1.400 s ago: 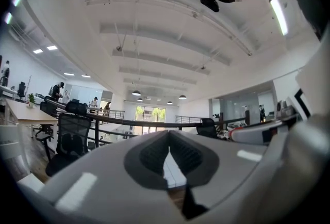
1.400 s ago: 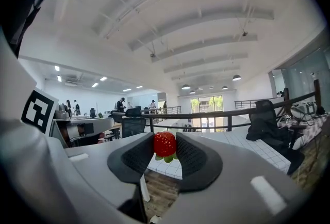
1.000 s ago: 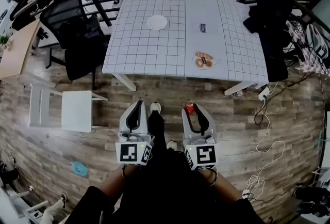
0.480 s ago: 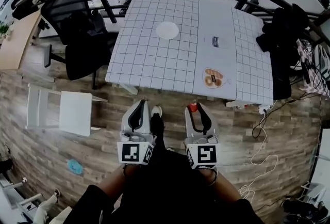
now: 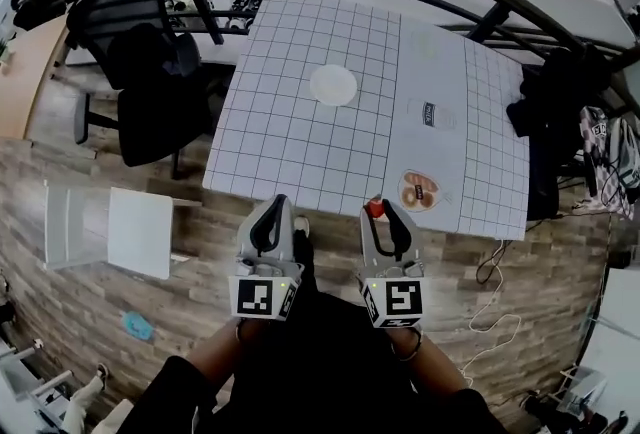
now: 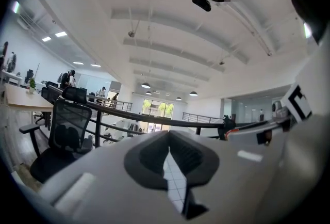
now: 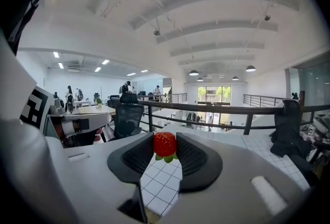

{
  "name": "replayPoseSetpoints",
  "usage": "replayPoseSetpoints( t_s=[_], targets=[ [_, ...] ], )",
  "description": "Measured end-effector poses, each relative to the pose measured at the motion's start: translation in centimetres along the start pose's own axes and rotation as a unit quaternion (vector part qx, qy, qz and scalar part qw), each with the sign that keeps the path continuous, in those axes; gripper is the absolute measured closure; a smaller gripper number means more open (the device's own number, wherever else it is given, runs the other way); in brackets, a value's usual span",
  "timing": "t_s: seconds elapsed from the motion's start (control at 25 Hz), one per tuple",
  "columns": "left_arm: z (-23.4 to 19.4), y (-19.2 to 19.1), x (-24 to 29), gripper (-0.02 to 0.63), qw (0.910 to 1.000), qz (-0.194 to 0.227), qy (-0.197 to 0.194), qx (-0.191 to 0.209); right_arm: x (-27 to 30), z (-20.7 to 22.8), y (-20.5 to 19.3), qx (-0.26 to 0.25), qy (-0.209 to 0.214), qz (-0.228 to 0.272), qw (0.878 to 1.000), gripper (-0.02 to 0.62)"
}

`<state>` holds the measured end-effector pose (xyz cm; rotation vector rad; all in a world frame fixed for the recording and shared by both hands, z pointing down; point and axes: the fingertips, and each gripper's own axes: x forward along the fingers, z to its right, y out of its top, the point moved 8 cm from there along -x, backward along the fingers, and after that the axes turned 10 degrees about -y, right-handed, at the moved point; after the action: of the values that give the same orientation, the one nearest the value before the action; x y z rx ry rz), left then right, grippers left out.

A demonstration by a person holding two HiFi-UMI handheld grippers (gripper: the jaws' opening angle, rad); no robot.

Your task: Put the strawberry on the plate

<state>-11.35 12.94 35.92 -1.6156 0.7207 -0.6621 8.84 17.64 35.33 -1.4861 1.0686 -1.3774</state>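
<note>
Carry step: right gripper point(image 7: 166, 152) pinches the strawberry point(image 7: 164, 143) at its jaw tips, short of the counter point(image 5: 290, 142); left gripper point(image 5: 274, 206) closed, empty. Next it likely needs a reach to the bare white plate point(image 5: 333, 84) mid-counter, lowering before release. The front-edge dish point(image 5: 419, 190) holds brown items.

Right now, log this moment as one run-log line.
left gripper: shut, empty | right gripper: shut on strawberry | plate: on table, empty | step: strawberry not yet placed
</note>
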Motion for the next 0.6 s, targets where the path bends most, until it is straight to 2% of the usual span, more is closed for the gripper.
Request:
replayPoseSetpoints(
  t_s=[0.28, 0.6],
  targets=[
    [-5.0, 0.4, 4.2, 0.595, 0.9995, -0.008, -0.001, -0.032, 6.4, -0.9, 2.6, -0.008, 0.004, -0.01, 1.0, 0.463],
    [-9.6, 1.0, 8.2, 0.595, 0.9992, -0.001, -0.012, -0.039, 11.2, -2.5, 3.6, -0.012, 0.006, -0.024, 1.0, 0.463]
  ],
)
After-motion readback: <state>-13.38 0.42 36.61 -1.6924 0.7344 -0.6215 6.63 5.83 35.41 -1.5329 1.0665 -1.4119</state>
